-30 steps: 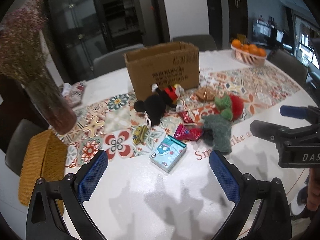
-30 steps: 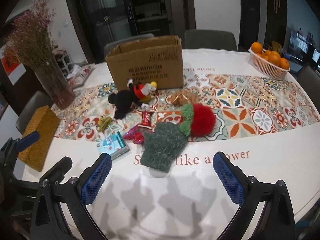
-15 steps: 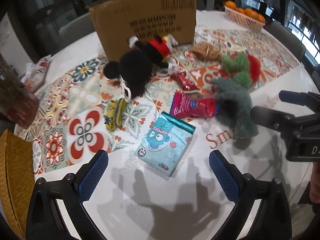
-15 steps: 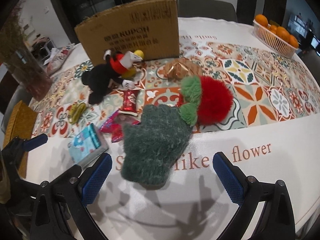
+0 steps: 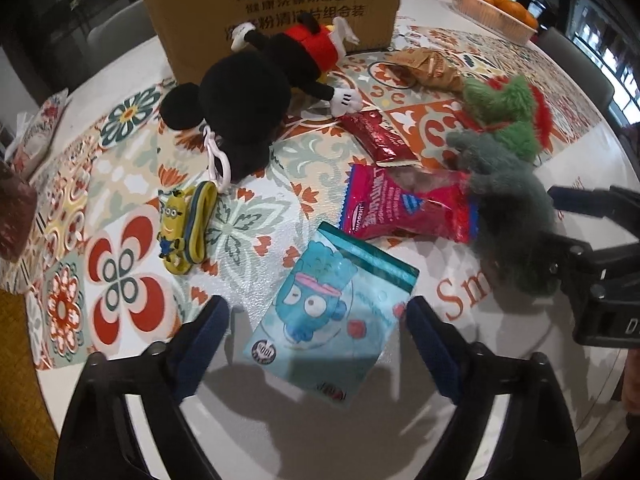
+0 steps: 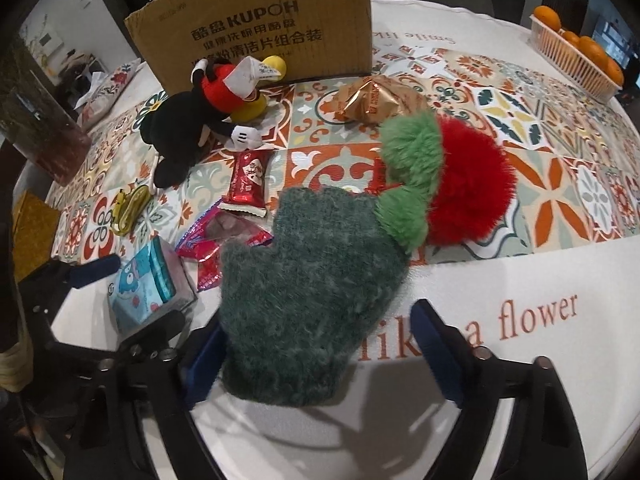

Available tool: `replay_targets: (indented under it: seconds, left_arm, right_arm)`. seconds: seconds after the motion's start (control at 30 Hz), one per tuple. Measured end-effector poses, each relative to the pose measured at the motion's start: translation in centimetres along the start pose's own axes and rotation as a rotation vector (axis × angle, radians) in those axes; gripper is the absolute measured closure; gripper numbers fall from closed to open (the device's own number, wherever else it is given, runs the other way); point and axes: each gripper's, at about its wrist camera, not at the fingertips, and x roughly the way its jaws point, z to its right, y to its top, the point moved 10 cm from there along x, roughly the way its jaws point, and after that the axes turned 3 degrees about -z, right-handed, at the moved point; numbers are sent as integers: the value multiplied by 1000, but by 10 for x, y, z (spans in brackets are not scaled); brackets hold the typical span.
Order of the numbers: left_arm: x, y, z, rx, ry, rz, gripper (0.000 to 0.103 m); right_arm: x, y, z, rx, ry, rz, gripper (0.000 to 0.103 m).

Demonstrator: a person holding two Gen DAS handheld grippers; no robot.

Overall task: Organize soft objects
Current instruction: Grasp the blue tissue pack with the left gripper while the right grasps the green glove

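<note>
My left gripper (image 5: pixel 316 344) is open, its blue pads on either side of a light-blue tissue pack (image 5: pixel 328 316) lying flat on the table. My right gripper (image 6: pixel 316 356) is open around the near end of a dark green fuzzy mitten (image 6: pixel 308 296), also seen in the left wrist view (image 5: pixel 508 216). A red-and-green plush strawberry (image 6: pixel 460 184) touches the mitten's far side. A black Mickey plush (image 5: pixel 256 92) lies in front of the open cardboard box (image 6: pixel 256 28). Neither gripper holds anything.
Snack packets lie between the toys: a pink one (image 5: pixel 404 208), a dark red one (image 6: pixel 248 180) and a gold one (image 6: pixel 372 100). A yellow minion keyring (image 5: pixel 184 228) lies left. A basket of oranges (image 6: pixel 576 56) stands far right, a vase (image 6: pixel 44 132) far left.
Both grippers have moved forward and down toward the table. The left now straddles the tissue pack and the right straddles the green mitten. Both stay open.
</note>
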Motion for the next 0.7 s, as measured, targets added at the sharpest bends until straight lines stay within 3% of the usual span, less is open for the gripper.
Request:
replay_targets:
  seconds: [0.17,0.43,0.7]
  left_arm:
    - [2,1,2,-49,-14,-1,38]
    - [-5,-10,12,-169,-54,-17,41]
    - [-28,-27,30,-305,-95,15,43]
  right_arm:
    - [4,-1,-3,-4,35,-17,39]
    - [-5,-5,-3,-18,86,-28,65]
    - [-23,-17,-3,-27,150,-48,71]
